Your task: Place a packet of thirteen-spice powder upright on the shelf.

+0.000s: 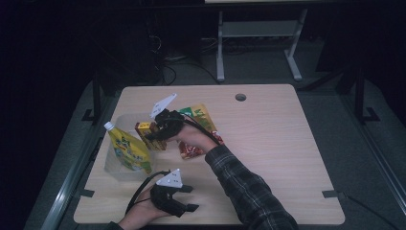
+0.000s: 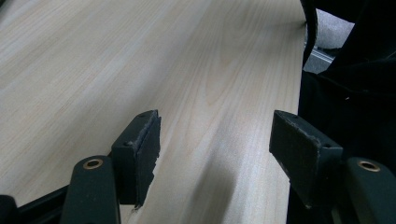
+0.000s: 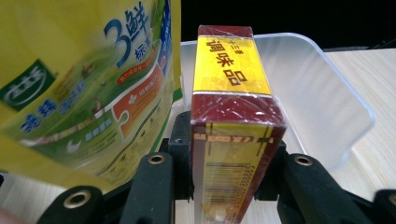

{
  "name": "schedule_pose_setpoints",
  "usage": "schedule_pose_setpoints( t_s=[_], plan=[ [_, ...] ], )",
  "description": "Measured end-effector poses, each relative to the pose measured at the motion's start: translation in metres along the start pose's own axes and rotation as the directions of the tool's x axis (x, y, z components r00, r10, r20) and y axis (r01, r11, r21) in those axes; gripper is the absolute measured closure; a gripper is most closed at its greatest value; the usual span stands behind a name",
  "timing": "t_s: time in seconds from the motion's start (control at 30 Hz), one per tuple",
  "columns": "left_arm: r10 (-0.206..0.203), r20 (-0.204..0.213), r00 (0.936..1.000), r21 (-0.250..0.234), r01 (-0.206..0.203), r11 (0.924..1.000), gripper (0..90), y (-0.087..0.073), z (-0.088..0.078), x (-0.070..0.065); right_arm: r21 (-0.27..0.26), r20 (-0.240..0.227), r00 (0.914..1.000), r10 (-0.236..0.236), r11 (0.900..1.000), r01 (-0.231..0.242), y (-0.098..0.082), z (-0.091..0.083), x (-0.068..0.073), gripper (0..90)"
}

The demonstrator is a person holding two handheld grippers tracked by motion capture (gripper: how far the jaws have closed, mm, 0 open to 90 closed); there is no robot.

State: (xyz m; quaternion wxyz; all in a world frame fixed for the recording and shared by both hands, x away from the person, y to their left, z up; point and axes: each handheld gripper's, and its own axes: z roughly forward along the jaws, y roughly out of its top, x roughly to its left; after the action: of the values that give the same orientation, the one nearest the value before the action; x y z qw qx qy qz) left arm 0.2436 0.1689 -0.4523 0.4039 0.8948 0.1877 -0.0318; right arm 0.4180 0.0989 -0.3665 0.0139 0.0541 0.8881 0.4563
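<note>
Right gripper (image 3: 233,186), jaws clamped on the red-and-yellow seasoning box (image 3: 233,116), holds it at the rim of the clear bin (image 3: 327,93), beside the yellow pouch (image 3: 84,84) already standing in that bin. Box not yet set down; flat packets (image 1: 198,132) outside the bin remain (judged). Left gripper (image 2: 215,154) released, empty.
</note>
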Motion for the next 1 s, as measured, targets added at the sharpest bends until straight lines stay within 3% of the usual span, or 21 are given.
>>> schedule_pose_setpoints(
  t_s=[0.17, 0.47, 1.0],
  plan=[
    [-0.002, 0.003, 1.0, -0.001, 0.002, 1.0, 33.1, 0.0, 0.0, 0.0, -0.003, -0.004, 0.9994, -0.034, 0.999, 0.034, 0.011, 0.011, 0.0, 66.6],
    [0.008, 0.004, 1.0, -0.003, -0.008, 1.0, 33.0, 0.001, 0.0, -0.001, -0.014, -0.016, 0.9987, -0.048, 0.999, 0.048, 0.024, 0.034, 0.001, 66.5],
    [0.004, 0.006, 1.0, -0.008, -0.004, 1.0, 33.1, 0.001, 0.001, -0.002, -0.034, -0.031, 0.9985, -0.045, 0.998, 0.044, 0.029, 0.058, 0.003, 66.5]
  ],
)
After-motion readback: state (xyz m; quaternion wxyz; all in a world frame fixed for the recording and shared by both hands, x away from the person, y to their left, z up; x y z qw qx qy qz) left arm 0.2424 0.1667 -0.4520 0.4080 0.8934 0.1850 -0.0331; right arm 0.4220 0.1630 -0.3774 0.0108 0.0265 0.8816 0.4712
